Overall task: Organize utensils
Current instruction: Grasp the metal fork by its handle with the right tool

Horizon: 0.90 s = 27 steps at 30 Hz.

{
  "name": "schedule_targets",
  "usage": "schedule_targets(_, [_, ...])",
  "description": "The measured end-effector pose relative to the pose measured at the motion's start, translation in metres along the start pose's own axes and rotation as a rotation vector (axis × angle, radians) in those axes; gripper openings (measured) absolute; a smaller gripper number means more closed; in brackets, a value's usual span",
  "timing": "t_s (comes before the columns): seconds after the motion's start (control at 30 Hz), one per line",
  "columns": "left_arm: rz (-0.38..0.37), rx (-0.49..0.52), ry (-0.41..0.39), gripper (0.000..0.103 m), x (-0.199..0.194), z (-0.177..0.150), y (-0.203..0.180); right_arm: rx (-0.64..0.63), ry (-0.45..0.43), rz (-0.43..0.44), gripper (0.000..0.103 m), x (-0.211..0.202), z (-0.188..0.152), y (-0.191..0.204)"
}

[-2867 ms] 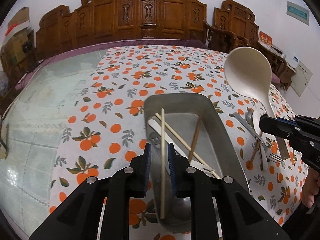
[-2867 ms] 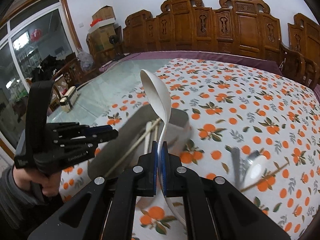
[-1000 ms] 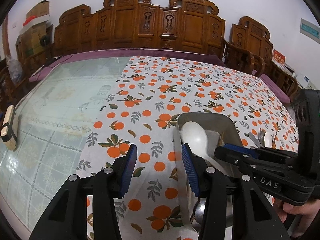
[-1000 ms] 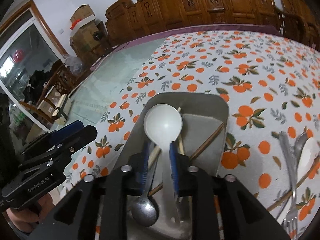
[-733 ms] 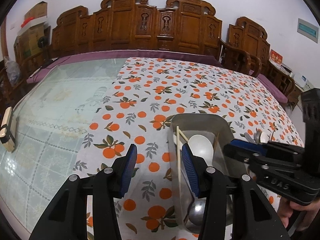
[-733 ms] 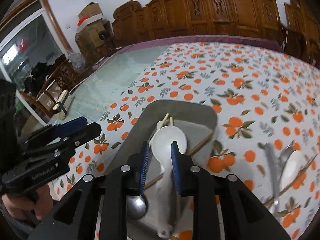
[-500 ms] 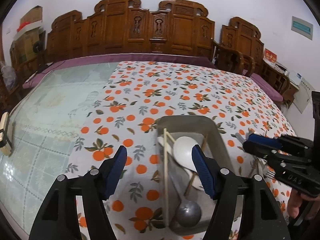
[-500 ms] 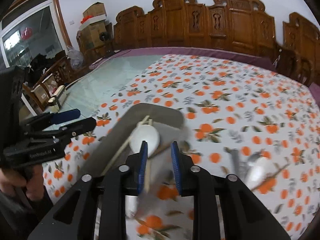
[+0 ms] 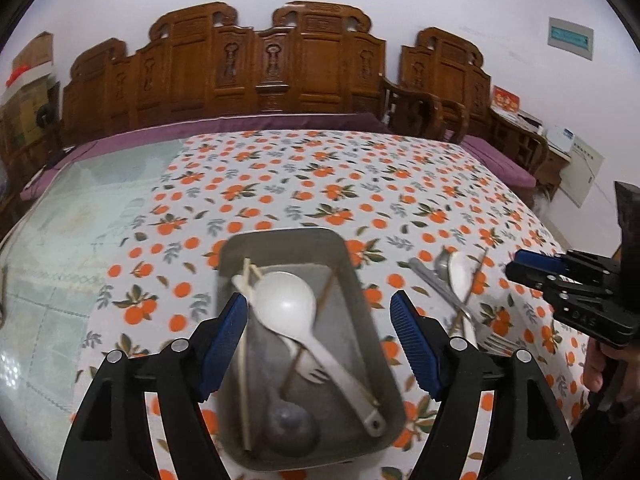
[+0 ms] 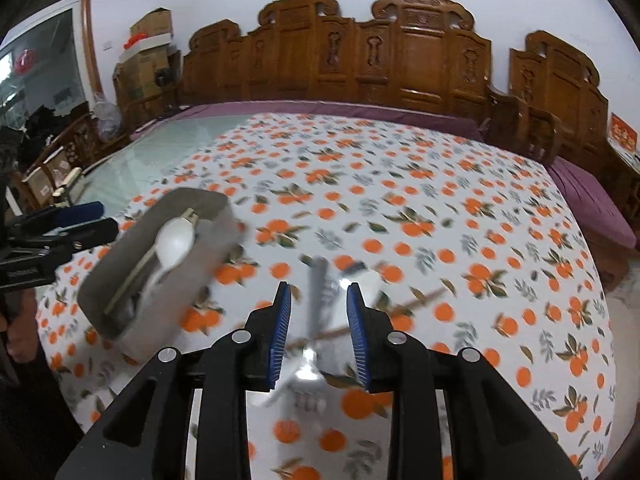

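Note:
A grey metal tray sits on the orange-print tablecloth. In it lie a large white ladle, chopsticks, a metal spoon and a white fork. My left gripper is open wide, above the tray, empty. A pile of loose utensils lies right of the tray: a metal fork, spoons, a white spoon, chopsticks. My right gripper is open and empty above that pile, blurred by motion. The tray also shows in the right wrist view.
Carved wooden chairs line the far side of the table. Bare glass tabletop lies left of the cloth. The right gripper body shows at the right in the left wrist view; the left gripper at the left in the right wrist view.
The right gripper put the white ladle into the tray, opened and swung right over the loose utensils. The left gripper opened wide and shifted over the tray.

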<state>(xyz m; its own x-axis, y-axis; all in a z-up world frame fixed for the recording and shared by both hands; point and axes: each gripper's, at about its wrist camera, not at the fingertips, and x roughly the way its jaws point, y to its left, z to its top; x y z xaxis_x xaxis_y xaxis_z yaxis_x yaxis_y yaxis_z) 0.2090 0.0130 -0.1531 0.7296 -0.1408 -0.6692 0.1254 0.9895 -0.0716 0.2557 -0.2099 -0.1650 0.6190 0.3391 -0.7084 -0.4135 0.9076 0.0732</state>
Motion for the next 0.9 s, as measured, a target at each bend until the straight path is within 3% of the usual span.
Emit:
schedule_targets(0.5, [-0.043,0.097,0.020,0.071,0.005,-0.014,-0.041,0.066,0.150,0.109,0.031,0.055,-0.027,-0.001])
schedule_targets(0.57, [-0.046,0.104,0.022,0.071,0.005,-0.015,-0.044,0.079,0.167,0.116,0.022,0.062,-0.029,-0.003])
schedule_targets(0.8, [-0.050,0.115,0.023,0.071,0.005,-0.017,-0.049,0.081,0.174,0.135,0.016,0.066,-0.028,-0.002])
schedule_targets(0.9, [-0.049,0.119,0.023,0.071,0.006,-0.018,-0.050,0.077,0.171,0.137,0.008,0.064,-0.027,-0.003])
